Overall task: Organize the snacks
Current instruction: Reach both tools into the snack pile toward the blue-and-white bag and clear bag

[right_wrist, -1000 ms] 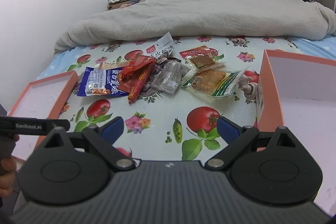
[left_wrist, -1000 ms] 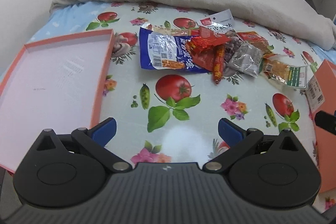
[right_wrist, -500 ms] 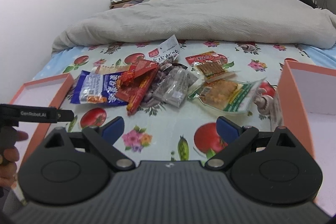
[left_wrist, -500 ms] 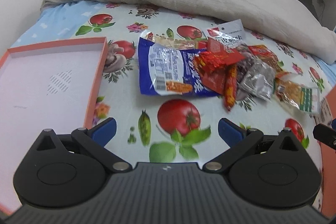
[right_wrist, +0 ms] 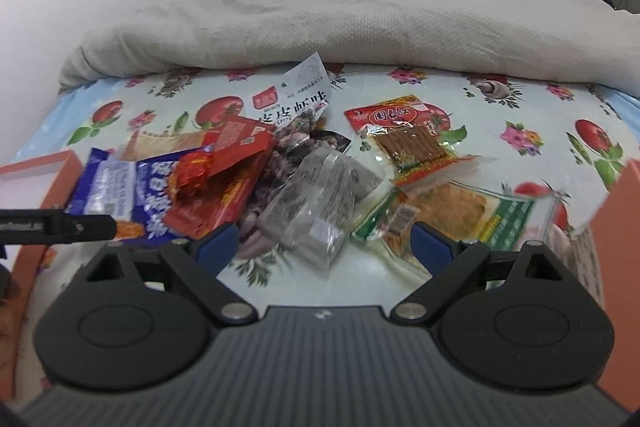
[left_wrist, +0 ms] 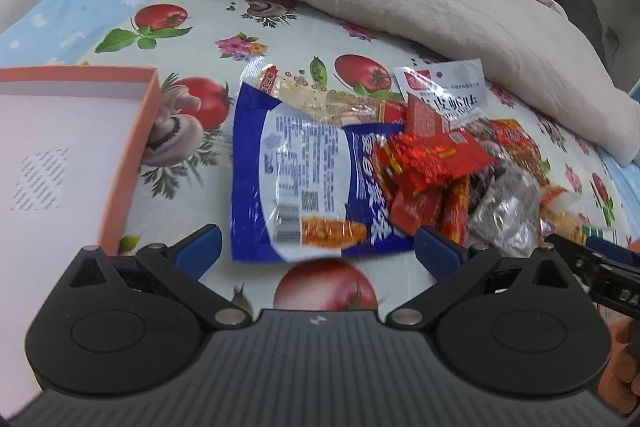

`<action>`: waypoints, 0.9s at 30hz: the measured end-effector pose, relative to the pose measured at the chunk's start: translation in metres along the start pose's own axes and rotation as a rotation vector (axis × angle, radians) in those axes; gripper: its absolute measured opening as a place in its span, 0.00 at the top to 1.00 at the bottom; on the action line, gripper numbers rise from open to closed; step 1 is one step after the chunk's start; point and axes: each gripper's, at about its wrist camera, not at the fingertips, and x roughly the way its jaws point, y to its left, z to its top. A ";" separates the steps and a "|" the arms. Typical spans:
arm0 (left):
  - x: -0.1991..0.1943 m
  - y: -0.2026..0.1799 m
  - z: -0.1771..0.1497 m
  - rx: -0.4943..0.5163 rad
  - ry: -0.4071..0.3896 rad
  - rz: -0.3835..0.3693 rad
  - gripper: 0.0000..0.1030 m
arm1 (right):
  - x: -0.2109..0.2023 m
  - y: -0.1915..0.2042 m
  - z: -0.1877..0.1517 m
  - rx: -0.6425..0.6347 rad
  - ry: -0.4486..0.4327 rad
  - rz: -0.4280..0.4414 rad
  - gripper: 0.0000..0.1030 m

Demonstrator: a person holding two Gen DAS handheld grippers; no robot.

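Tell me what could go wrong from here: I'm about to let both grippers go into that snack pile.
1. The packets overlap: the red wrapper lies on the blue packet, so lifting one may drag or spill the other.
2. The left gripper and right gripper, both open, approach the same heap side by side and could collide.
3. The clear silvery packet looks slick and may slip.

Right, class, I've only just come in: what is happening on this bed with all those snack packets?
A person holds a two-finger gripper in each hand over a pile of snack packets on a fruit-print cloth. The left gripper is open at the near edge of the blue packet. The right gripper, whose jaws have just been closing a little, is open near a clear grey packet. Nothing is gripped yet. The orange box to the left holds no snacks.
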 end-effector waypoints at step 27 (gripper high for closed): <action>0.032 -0.002 0.023 -0.096 -0.043 0.023 0.51 | 0.066 0.016 0.025 -0.076 0.088 -0.044 0.60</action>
